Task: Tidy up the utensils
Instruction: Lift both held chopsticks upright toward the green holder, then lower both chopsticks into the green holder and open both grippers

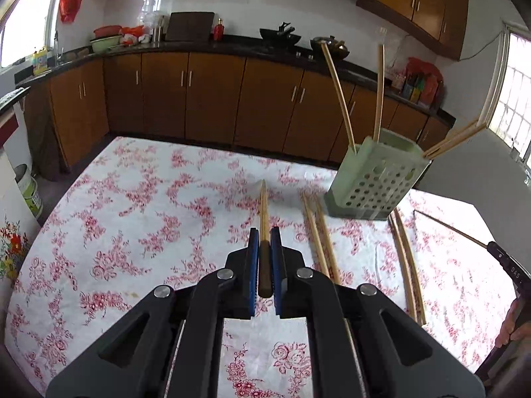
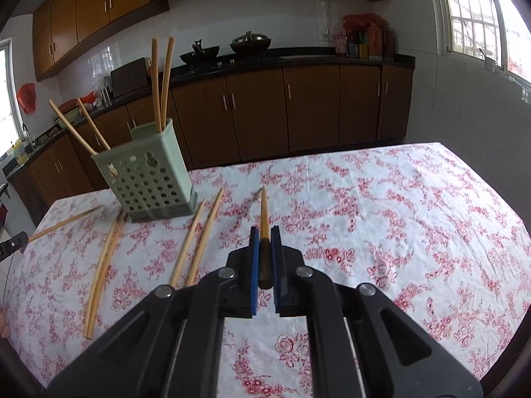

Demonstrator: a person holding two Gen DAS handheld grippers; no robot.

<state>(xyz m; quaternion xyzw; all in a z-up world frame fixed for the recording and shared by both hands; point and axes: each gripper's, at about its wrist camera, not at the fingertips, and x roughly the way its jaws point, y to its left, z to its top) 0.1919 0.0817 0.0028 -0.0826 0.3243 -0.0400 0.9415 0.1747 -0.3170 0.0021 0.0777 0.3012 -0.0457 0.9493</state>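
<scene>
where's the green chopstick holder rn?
The green chopstick holder stands on the floral tablecloth: far right in the left wrist view, far left in the right wrist view, loose chopsticks before it.

The table carries 1 green holder (image 2: 149, 179) with 4 chopsticks (image 2: 158, 83) standing inside. 4 chopsticks (image 2: 195, 242) lie loose, and 2 more (image 2: 264, 212) are gripped.
</scene>
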